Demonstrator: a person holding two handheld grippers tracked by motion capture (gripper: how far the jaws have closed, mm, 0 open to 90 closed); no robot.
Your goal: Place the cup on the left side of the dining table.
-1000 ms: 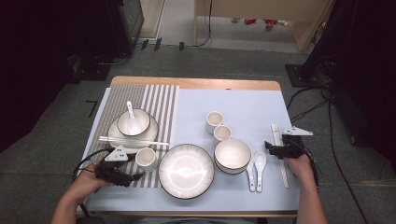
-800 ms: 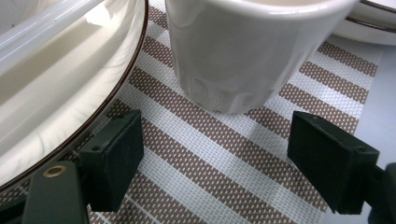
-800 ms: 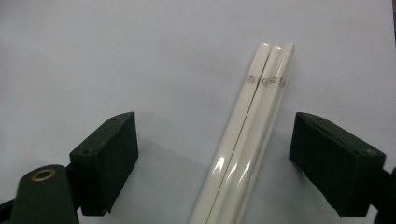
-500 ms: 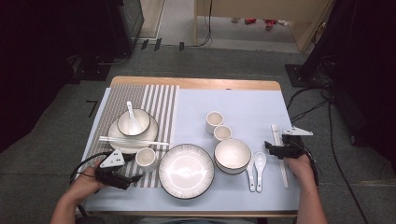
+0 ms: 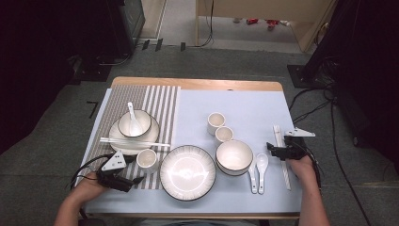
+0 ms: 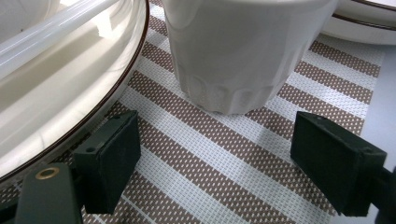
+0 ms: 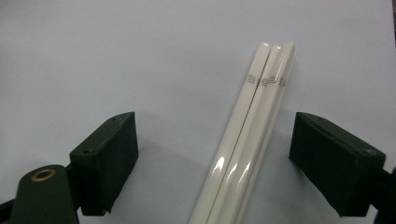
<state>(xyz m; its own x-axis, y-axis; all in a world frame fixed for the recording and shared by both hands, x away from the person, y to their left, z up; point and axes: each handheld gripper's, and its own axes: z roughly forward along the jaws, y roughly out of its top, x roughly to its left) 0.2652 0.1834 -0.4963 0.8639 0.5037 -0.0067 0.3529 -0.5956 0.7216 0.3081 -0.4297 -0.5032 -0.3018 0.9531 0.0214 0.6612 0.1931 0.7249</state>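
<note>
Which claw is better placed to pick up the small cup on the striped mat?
Left. The left claw sits open just short of the cup, which stands on the striped mat. The right claw is across the table over the chopsticks.

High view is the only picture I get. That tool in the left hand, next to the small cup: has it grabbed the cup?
Observer: No. The left gripper has its fingers wide open. The cup stands just ahead of them, untouched.
Operator: Anything about the cup that I can't make out from up here?
Observer: Its lower wall has shallow moulded facets all round, just above the striped mat.
Operator: And the right hand?
Observer: The right gripper is open too. The white chopsticks lie flat between its fingers, and neither finger touches them.
Operator: Are the chopsticks plain?
Observer: No, each has a small grey mark printed near its end.
</note>
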